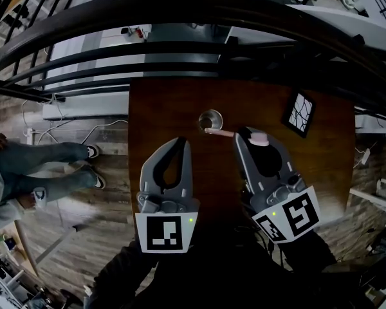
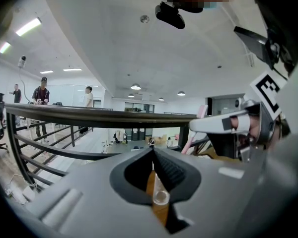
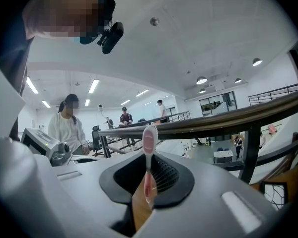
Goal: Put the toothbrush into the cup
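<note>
Toothbrush (image 1: 217, 132) probably light, stiff, slippery; right gripper (image 1: 249, 136) clamps its neck, left gripper (image 1: 183, 141) closed, empty.

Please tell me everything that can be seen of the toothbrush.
The toothbrush is pink and looks like plastic, with a slim handle and a wider oval head. The right gripper holds it, fingers shut on the handle below the head. In the head view it lies roughly level, crosswise to the gripper, its handle end pointing at the glass cup, close to the rim. Whether they touch cannot be told.
</note>
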